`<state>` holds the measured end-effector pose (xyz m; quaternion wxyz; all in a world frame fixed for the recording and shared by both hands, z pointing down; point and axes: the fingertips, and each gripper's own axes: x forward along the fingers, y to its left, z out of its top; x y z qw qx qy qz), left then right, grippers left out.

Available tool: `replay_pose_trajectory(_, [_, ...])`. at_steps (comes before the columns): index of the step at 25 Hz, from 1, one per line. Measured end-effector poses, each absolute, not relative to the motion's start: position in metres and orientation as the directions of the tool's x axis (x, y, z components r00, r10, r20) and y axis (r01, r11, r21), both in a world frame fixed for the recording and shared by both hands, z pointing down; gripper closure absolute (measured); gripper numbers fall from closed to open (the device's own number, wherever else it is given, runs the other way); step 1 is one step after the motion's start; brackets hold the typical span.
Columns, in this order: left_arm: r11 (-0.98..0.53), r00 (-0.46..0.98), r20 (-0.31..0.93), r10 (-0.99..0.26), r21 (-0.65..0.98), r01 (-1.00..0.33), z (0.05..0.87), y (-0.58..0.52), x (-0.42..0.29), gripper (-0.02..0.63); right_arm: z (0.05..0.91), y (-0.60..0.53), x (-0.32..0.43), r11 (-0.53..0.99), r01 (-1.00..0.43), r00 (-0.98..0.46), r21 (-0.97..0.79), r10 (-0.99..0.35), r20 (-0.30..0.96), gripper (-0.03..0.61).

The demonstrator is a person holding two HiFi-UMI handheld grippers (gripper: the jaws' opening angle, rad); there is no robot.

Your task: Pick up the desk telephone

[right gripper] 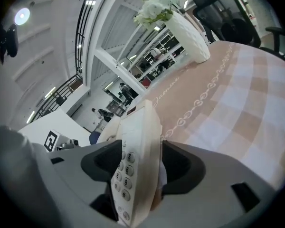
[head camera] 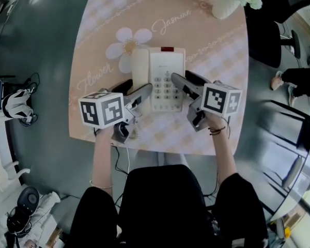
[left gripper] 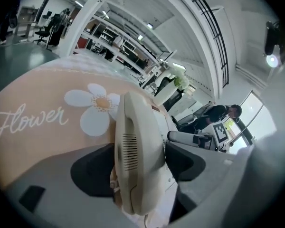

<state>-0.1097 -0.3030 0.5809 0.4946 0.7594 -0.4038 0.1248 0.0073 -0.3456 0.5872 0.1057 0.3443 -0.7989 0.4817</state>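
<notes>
A cream desk telephone (head camera: pixel 166 79) lies flat on the flower-print tablecloth (head camera: pixel 106 40), its handset (head camera: pixel 140 68) in the cradle on its left side. My left gripper (head camera: pixel 140 84) is open and straddles the phone's left edge; in the left gripper view the handset (left gripper: pixel 135 151) stands between the dark pads (left gripper: pixel 92 172). My right gripper (head camera: pixel 180 75) is open too, astride the phone's right edge. In the right gripper view the keypad side (right gripper: pixel 133 151) runs up between the jaws. I cannot tell whether any pad touches the phone.
A white vase of flowers (head camera: pixel 228 3) stands at the table's far right corner. The phone's cord (head camera: pixel 133 131) trails over the near table edge. A dark chair (head camera: pixel 263 37) and a person's feet (head camera: pixel 287 80) are right of the table. A headset (head camera: pixel 16 105) lies on the floor at left.
</notes>
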Motion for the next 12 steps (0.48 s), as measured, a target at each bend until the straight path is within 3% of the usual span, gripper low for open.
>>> replay_pose_trajectory(12, [-0.187,0.724,0.563,-0.399,0.723,-0.665,0.588,-0.306,-0.098,0.27,0.598,-0.341,-0.005,0.28,-0.638,-0.765,-0.717,-0.33,0.552,0.333])
